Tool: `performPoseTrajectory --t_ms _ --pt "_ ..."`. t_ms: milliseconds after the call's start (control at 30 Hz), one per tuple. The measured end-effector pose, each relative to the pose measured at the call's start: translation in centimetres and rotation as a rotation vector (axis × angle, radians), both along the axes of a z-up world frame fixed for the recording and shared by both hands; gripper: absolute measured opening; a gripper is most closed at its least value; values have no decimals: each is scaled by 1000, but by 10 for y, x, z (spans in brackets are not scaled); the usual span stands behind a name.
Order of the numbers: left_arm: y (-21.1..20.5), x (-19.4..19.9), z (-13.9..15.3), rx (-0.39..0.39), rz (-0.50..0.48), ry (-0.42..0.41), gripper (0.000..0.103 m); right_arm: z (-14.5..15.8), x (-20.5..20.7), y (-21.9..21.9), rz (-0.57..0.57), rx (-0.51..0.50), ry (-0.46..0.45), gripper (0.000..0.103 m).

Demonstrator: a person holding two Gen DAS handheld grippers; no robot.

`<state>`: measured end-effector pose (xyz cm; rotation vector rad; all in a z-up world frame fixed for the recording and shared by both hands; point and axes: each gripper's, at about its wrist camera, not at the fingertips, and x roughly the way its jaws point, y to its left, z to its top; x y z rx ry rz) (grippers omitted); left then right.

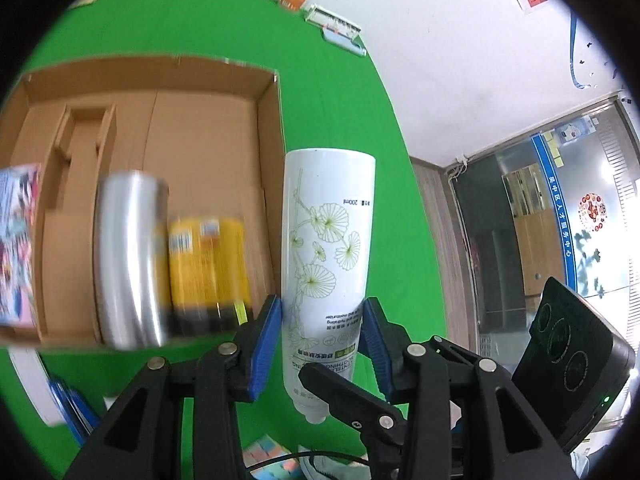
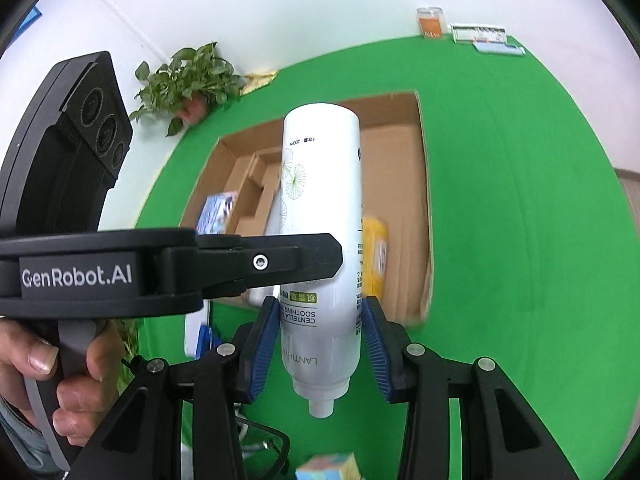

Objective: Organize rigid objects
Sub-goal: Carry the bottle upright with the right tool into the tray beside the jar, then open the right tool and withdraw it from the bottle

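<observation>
Between both grippers' blue fingers (image 1: 267, 336) stands the white bottle (image 1: 328, 240), clamped.

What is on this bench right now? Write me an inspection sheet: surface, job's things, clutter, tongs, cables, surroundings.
Surface: green cloth over the table.
Job's things: white bottle, nozzle toward the cameras; open cardboard box holding a silver can, a yellow pack and a colourful booklet.
Clutter: orange jar and clear case at the far edge; pastel blocks near the cameras.
Tongs: left tongs and right tongs both clamp the bottle's lower end.
Cables: black cable below the right tongs.
Surroundings: white wall, potted plant, glass front.
</observation>
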<state>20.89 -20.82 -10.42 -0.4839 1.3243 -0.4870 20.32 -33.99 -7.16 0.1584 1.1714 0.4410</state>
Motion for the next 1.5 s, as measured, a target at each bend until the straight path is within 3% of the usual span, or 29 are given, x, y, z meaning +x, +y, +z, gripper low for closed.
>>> performPoseTrajectory --t_ms 167,367,700,800,933,1033,1067,1133,1200,1267,1300,1367,1433,1500 --pt "-1 39 -12 5 15 16 40 -5 47 4 -1 14 12 40" --pt "5 66 -43 5 -8 87 40 -48 90 6 -18 9 87 40" --pt "-13 71 -105 17 -56 236 40 -125 91 -14 -63 -2 206 40" --pt "-15 70 -106 20 -51 226 41 -134 93 -16 -92 8 208 41" --pt "-21 67 -90 15 -83 215 38 -127 90 -12 -76 -79 168 40" --pt "-16 64 -73 56 -86 167 38 -118 86 -13 -72 -74 156 41" --pt "-12 60 -63 68 -78 139 39 -115 86 -13 -78 -74 154 46" --pt "-6 57 -47 86 -56 89 41 -106 86 -12 -84 -83 135 60" --pt "8 46 -25 140 -20 9 44 -90 70 -15 -81 -130 81 85" --pt "20 33 -6 234 25 -65 73 -75 55 -14 -85 -167 44 98" --pt "24 27 2 276 51 -101 78 -69 46 -14 -91 -187 27 102" --pt "36 8 21 369 98 -186 80 -58 31 -15 -99 -203 14 102" --pt "44 -11 30 419 115 -222 80 -47 15 -18 -105 -214 3 102" --pt "48 -27 41 413 134 -272 70 -35 -3 -23 -114 -218 -20 100"
